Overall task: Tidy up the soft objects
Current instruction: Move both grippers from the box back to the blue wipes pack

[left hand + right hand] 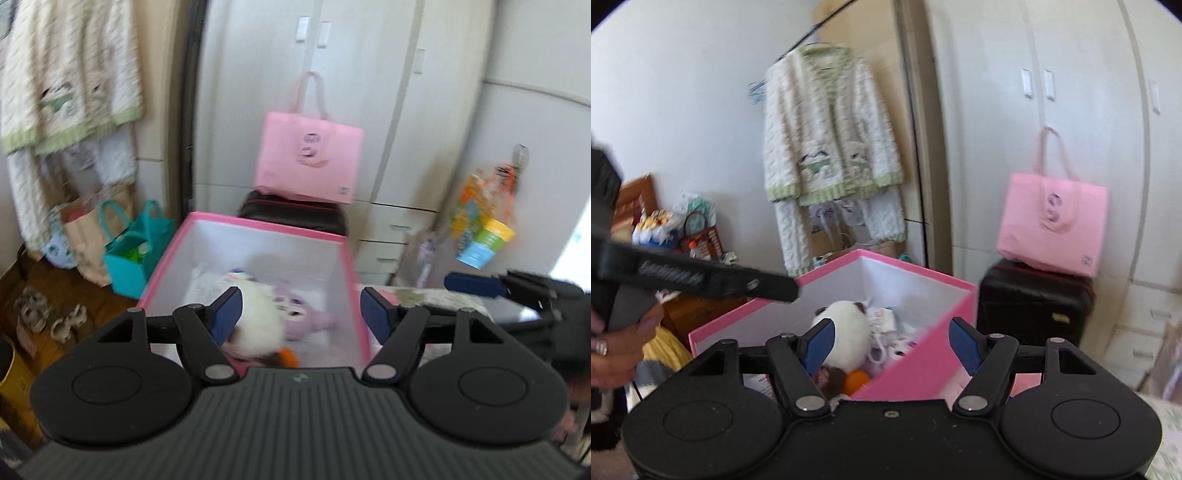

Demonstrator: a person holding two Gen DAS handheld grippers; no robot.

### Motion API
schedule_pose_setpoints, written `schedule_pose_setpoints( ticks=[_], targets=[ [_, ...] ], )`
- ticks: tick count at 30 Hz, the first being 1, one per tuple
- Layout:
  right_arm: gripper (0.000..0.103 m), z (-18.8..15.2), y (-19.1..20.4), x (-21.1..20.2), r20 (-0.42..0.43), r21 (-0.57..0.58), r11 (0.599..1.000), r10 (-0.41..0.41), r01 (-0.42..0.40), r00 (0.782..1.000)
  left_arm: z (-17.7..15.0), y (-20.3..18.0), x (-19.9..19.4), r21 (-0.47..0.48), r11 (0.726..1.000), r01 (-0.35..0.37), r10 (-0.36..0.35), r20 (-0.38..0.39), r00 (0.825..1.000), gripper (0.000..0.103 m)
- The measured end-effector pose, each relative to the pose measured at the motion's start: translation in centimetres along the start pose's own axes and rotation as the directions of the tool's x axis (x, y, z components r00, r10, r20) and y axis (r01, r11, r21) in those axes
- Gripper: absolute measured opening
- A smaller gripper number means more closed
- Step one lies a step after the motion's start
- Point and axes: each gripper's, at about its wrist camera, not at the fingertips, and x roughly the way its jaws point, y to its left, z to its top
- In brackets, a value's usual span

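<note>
Left claw (299,314): open, empty.
Right claw (890,341): open, empty.
Pink box (923,365): panda plush (846,325) at 10 o'clock; withdraw clear of rim.

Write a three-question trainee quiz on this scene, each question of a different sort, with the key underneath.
1. True or false: the left tongs are clamped on the white plush toy.
2. Multiple choice: what does the pink tote bag rest on? A) the floor B) a black suitcase C) a wardrobe drawer
3. Fill in: the soft toys lie inside a box whose outside is ____ and whose inside is white.

Key:
1. False. Both the left tongs and the right tongs stand open with nothing between the pads; the toy lies in the box beyond them.
2. B
3. pink
</note>
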Motion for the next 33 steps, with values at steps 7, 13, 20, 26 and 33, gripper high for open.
schedule_pose_setpoints(
  ticks=[7, 13, 20, 26, 33],
  targets=[
    [0.073, 0.8, -3.5, -5.2, -0.048, 0.096, 0.995, 0.017, -0.013, 0.999, -1.2, -5.4, -2.5, 0.090, 0.990, 0.112, -0.113, 0.000, 0.994, 0.070],
    [0.073, 0.0, -5.3, -7.4, -0.045, 0.102, 0.994, -0.028, 0.032, 0.999, -2.9, -9.3, -1.6, 0.107, 0.978, 0.180, -0.175, -0.056, 0.983, 0.070],
    [0.073, -1.2, -7.6, -6.6, -0.017, 0.098, 0.995, -0.024, 0.026, 1.000, -5.5, -12.6, 1.8, 0.108, 0.987, 0.116, -0.107, -0.092, 0.990, 0.068],
    [0.074, -2.3, -9.0, -3.6, -0.064, 0.019, 0.988, 0.156, -0.155, 0.986, -7.3, -13.5, 5.6, 0.022, 0.995, 0.095, -0.091, -0.131, 0.987, 0.068],
    [0.074, -2.9, -11.0, 1.3, -0.170, 0.038, 0.980, 0.199, -0.195, 0.965, -9.9, -14.1, 9.5, -0.036, 0.999, -0.030, 0.026, -0.110, 0.994, 0.066]
  ],
)
